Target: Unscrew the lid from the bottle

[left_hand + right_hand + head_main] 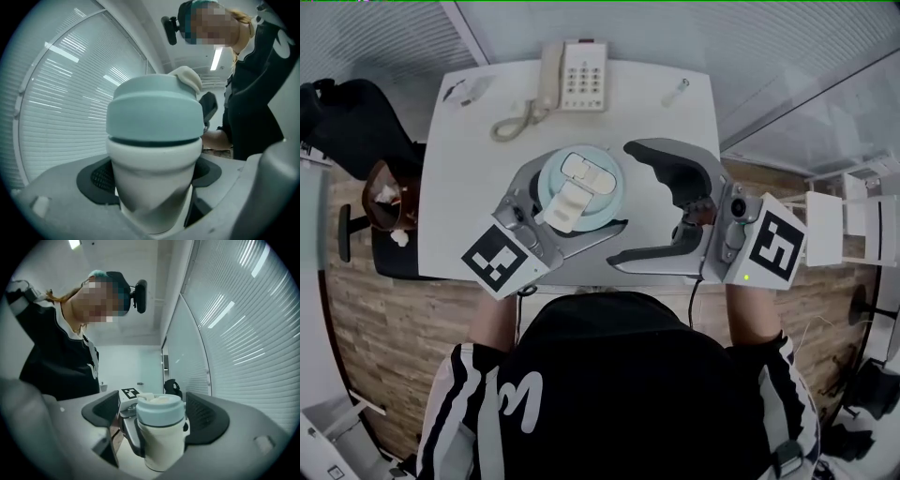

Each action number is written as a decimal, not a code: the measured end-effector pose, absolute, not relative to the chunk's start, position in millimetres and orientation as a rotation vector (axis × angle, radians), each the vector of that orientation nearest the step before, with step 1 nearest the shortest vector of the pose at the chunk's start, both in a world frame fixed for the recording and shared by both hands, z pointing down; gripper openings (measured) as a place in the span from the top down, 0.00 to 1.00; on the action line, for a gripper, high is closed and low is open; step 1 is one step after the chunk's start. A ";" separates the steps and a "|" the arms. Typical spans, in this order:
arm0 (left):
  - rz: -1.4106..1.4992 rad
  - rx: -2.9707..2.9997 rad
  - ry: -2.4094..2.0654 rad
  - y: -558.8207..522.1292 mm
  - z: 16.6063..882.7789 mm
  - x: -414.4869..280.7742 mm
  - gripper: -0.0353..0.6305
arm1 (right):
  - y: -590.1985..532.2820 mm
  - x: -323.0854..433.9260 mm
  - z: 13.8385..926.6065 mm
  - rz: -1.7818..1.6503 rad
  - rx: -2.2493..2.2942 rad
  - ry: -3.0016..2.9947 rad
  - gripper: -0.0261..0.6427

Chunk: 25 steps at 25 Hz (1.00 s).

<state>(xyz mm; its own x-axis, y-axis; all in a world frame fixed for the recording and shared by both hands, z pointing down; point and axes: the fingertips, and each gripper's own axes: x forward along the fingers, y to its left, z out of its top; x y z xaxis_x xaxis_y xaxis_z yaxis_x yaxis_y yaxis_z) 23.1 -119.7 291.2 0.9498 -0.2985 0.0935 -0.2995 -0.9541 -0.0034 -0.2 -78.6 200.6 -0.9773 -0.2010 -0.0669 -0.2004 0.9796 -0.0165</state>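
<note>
Tongs come first, low in the head view, close to your body. Your left tongs [578, 193] are squeezed onto the white body of the bottle [152, 187]. They grip it under the lid, and the bottle stands up straight on the white table [469, 187], in the middle of the frame.

Your right tongs [628, 208] are wide open and hold nothing. They sit just to the right of the bottle. One jaw tip is very near the lid's edge, but I cannot tell if it touches.

The blue lid [581, 178] is on the bottle, with a white flap [570, 202] lying across its top. In the left gripper view you can see a thin dark line where the lid meets the body, so it looks closed.

So the holding step looks done and the twisting has not begun. I think your next move is to slide the right tongs left until both jaws are around the blue lid, not the white body. Then close them and turn. Keep the left tongs tight so the bottle does not spin too.

Far off, at the top of the frame, a white phone [581, 75] rests on the table.
</note>
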 end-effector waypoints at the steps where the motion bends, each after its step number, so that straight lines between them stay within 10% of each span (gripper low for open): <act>1: 0.171 3.085 -0.536 -127.5 293.7 21.3 0.29 | -81.7 -5.5 204.7 0.009 -0.374 3.063 0.31; 13: 0.167 2.979 -0.878 -164.5 304.4 17.5 0.29 | -131.1 -28.4 234.6 0.197 -1.059 2.999 0.37; 25: 0.185 3.103 -0.371 -123.9 293.1 30.6 0.29 | -97.3 -17.7 226.4 0.245 -0.259 3.089 0.36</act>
